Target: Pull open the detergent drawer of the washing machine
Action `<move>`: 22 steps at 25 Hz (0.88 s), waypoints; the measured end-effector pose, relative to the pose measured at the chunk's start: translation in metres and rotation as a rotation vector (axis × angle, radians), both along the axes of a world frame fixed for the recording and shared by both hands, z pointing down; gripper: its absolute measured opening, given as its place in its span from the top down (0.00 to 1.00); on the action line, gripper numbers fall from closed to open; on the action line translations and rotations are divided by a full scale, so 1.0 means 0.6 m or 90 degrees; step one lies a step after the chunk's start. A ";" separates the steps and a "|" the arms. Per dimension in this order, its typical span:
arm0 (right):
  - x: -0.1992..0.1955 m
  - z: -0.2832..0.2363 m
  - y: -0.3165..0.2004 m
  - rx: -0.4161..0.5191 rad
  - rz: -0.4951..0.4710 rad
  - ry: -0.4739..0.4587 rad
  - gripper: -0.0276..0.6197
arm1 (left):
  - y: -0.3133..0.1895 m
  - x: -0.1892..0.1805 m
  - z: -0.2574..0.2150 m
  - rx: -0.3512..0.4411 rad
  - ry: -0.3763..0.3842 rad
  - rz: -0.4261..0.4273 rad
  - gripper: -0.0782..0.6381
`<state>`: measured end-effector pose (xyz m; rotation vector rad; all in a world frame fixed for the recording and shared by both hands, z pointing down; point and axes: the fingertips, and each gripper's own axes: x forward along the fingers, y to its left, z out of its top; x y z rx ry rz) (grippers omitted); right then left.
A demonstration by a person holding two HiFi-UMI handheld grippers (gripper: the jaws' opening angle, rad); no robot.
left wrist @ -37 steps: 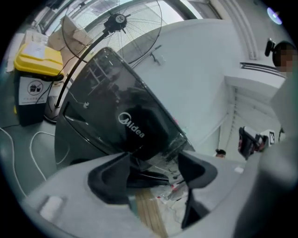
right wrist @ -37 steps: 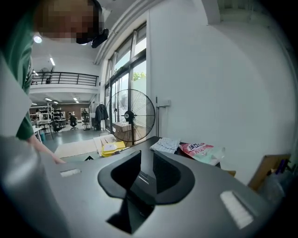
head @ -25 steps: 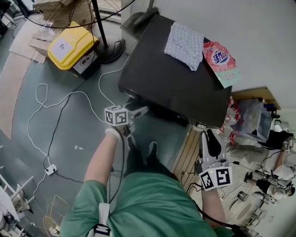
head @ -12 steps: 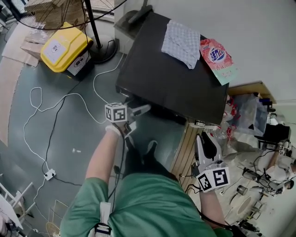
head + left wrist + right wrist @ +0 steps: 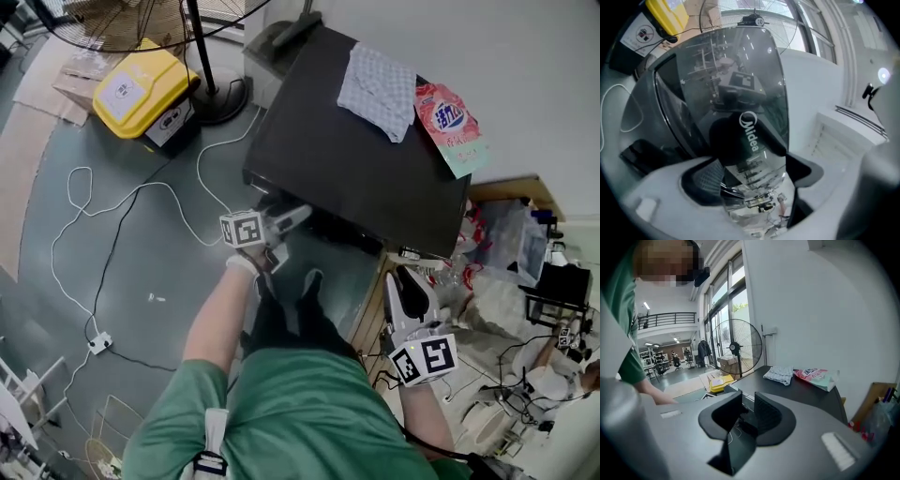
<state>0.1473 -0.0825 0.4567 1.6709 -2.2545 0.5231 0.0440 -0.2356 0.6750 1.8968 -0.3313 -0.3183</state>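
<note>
While the left tongs point(image 5: 750, 180), jaws just opened wide, frame the glossy Midea-marked detergent drawer front point(image 5: 736, 93) at the washing machine's point(image 5: 356, 159) upper front corner without pressing it, the right tongs point(image 5: 744, 411) hang aside, slightly parted and empty.

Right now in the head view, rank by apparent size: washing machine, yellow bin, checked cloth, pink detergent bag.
1. washing machine
2. yellow bin
3. checked cloth and pink detergent bag: about alike, not ranked.
</note>
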 end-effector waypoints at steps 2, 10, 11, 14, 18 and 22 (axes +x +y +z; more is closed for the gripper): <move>-0.005 0.002 -0.001 -0.004 -0.014 -0.007 0.83 | 0.003 0.000 -0.003 -0.003 0.003 -0.008 0.31; 0.008 0.032 0.033 -0.040 -0.043 -0.014 0.83 | 0.006 -0.009 0.002 -0.004 0.018 -0.059 0.32; 0.012 0.035 0.042 -0.045 -0.044 -0.012 0.83 | 0.007 -0.012 0.002 -0.010 0.028 -0.068 0.32; 0.025 0.039 0.060 -0.054 -0.044 -0.008 0.83 | 0.012 -0.020 0.009 -0.061 0.060 -0.096 0.31; 0.045 0.043 0.070 -0.062 -0.043 -0.011 0.83 | 0.019 -0.022 0.006 -0.056 0.075 -0.117 0.33; 0.056 0.045 0.065 -0.060 -0.043 -0.017 0.83 | 0.018 -0.020 0.004 -0.042 0.067 -0.124 0.32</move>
